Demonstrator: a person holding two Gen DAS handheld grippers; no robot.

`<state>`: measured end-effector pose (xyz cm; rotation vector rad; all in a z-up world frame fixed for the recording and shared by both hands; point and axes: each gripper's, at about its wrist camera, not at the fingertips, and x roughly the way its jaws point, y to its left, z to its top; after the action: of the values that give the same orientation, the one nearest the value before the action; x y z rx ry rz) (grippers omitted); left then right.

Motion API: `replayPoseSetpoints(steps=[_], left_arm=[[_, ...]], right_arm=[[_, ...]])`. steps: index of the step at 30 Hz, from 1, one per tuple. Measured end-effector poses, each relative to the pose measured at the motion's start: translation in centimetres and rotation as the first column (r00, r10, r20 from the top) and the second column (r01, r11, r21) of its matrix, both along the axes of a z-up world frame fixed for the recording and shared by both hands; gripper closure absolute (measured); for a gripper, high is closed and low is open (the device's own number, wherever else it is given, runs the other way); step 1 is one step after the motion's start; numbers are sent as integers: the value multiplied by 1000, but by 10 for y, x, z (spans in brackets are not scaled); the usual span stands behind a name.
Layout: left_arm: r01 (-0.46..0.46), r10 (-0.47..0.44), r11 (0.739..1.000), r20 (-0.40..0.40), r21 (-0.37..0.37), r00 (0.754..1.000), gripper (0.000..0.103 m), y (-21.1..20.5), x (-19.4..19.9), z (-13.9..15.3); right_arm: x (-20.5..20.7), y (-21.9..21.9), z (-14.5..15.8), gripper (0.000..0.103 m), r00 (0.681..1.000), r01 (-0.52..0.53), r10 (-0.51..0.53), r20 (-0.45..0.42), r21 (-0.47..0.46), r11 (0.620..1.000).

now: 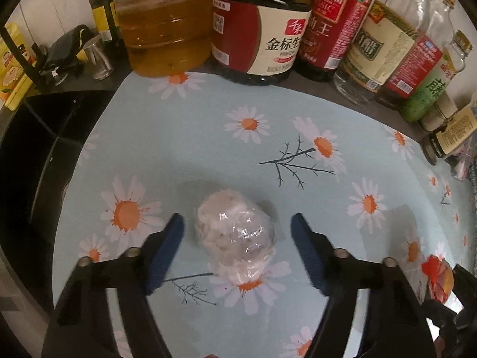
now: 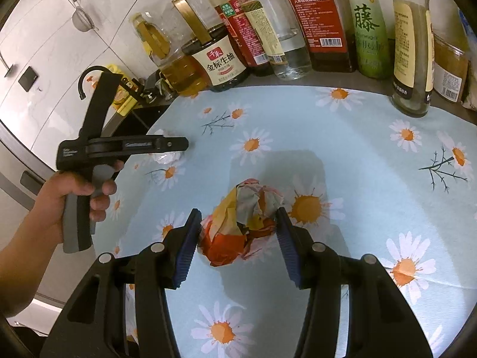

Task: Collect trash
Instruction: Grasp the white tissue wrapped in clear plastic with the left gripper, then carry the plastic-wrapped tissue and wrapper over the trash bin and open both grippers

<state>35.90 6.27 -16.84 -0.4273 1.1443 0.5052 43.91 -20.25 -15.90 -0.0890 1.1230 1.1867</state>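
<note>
A white crumpled wad wrapped in clear plastic [image 1: 235,232] lies on the light-blue daisy cloth [image 1: 298,113]. My left gripper [image 1: 237,223] points down over it with one blue pad on each side. A gap shows on both sides, so the pads do not touch it. My right gripper [image 2: 237,216] is shut on a crumpled orange, red and yellow paper wrapper [image 2: 238,223], its pads pressed against both flanks. That wrapper [image 1: 436,277] also shows at the lower right of the left wrist view. A hand [image 2: 74,197] holds the left gripper's handle.
A row of bottles stands along the back edge of the cloth: an oil jug [image 1: 164,29], a soy sauce bottle [image 1: 259,35], a vinegar bottle [image 1: 378,44] and others. A small jar [image 1: 447,140] lies at the right. A dark stove top [image 1: 35,149] borders the cloth's left.
</note>
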Motion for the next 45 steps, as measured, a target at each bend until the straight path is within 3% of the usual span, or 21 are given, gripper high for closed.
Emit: replayPoseSetpoints(steps=[3,5,21,33,45], left_arm=[[2,-2,1000,6,5,1000,40,0,3,-1],[12,-12,1000,4,7,1000,53,0,4,-2],[85,-83,996,71,-22,994,54,6,-20,4],[210,-199,975,139,-76,970,54,21,-97,15],[385,-358,915,195,-123,913,54,10,-182,26]], right_arm=[[2,0,-3,51,1000,1,-1,-7,-10,1000],[3,0,-5,51,1000,4,-4,-16,-17,1000],[-31,0,12,51,996,88,-87,36,-41,995],[-129,25,27,51,982,185,-182,52,-75,980],[-251,41,11,51,966,259,-258,22,-125,958]])
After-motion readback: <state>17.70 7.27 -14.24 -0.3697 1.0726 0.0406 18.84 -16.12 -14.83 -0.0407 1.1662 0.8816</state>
